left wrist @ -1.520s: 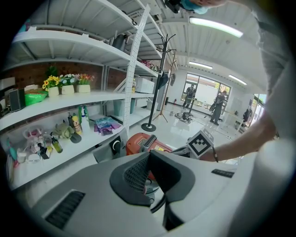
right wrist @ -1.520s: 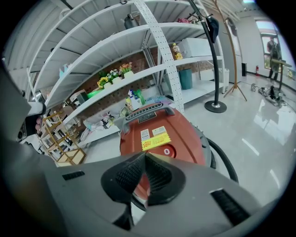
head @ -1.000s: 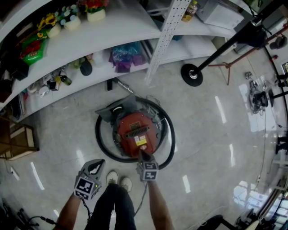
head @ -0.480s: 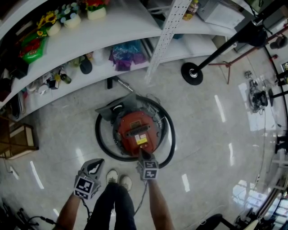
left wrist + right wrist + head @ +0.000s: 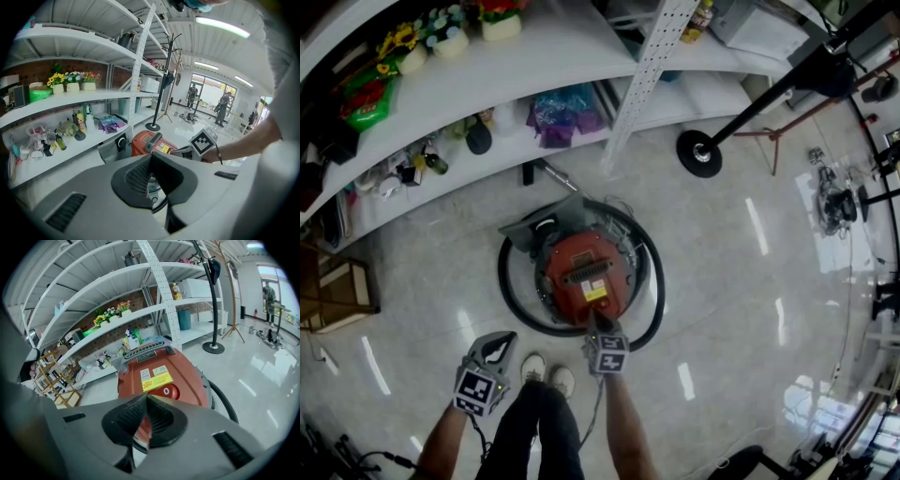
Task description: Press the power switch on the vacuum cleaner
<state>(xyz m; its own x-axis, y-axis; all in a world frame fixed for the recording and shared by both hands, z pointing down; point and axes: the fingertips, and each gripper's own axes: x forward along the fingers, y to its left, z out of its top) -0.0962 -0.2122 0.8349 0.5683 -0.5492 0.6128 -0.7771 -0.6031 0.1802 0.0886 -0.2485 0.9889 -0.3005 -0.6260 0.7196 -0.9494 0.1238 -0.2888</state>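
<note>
A red canister vacuum cleaner (image 5: 584, 275) sits on the floor inside the ring of its black hose (image 5: 508, 295). In the right gripper view its lid (image 5: 161, 376) carries a yellow label and a round red power switch (image 5: 167, 391) just beyond the jaws. My right gripper (image 5: 596, 322) (image 5: 147, 398) is shut and empty, its tips at the near edge of the lid, close to the switch. Whether they touch it I cannot tell. My left gripper (image 5: 497, 349) (image 5: 151, 156) hangs shut and empty to the left, apart from the vacuum (image 5: 150, 142).
White shelving (image 5: 534, 66) with flower pots, bottles and bags runs behind the vacuum. A coat stand base (image 5: 698, 155) stands at the right, a wooden rack (image 5: 337, 295) at the left. The person's shoes (image 5: 548, 375) are just before the hose.
My right gripper has crept slightly forward toward the vacuum lid. The left gripper and the vacuum have stayed put.
</note>
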